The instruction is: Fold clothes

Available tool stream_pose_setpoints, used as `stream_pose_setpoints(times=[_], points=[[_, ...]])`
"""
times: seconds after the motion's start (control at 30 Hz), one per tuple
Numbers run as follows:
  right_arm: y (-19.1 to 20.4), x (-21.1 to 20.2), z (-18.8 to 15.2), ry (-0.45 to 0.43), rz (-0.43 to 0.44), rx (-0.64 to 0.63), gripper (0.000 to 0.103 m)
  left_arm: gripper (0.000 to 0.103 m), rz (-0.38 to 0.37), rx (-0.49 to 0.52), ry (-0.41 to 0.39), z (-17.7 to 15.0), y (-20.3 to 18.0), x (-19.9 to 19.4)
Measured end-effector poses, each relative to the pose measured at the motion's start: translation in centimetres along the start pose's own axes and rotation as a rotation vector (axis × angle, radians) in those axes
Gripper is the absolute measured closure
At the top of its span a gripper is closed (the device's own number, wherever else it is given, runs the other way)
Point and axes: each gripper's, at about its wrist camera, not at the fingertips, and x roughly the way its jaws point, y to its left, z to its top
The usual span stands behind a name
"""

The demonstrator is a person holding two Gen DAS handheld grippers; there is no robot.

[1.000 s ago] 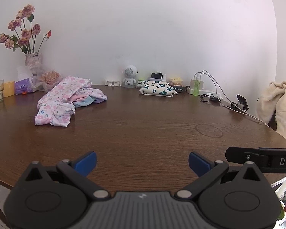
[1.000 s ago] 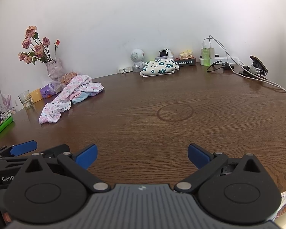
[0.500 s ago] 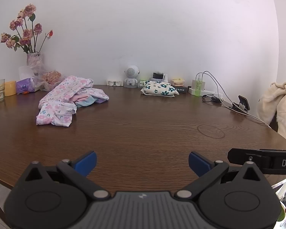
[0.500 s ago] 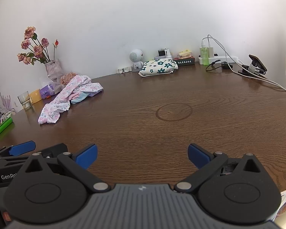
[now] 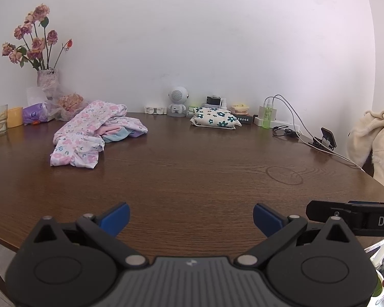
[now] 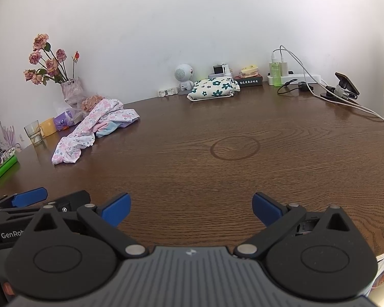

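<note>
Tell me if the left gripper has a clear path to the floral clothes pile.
Probably yes: the left gripper is open and only bare table lies between it and the clothes pile, ahead and leftward.

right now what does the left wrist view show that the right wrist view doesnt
Only the left wrist view shows the cream garment at the table's right edge. Only the right wrist view shows the green box at the far left edge. Both show the floral clothes pile, the flower vase, the floral pouch, the bare brown table, and both grippers open: left gripper, right gripper.
</note>
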Motion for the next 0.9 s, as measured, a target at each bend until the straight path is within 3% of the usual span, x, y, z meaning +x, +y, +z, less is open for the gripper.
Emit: stream_pose_setpoints(times=[0.9], points=[[0.54,-0.10,-0.23,0.003,0.009,-0.015,0.000,0.000,0.001,0.014,-0.024,0.00,-0.28,-0.49]])
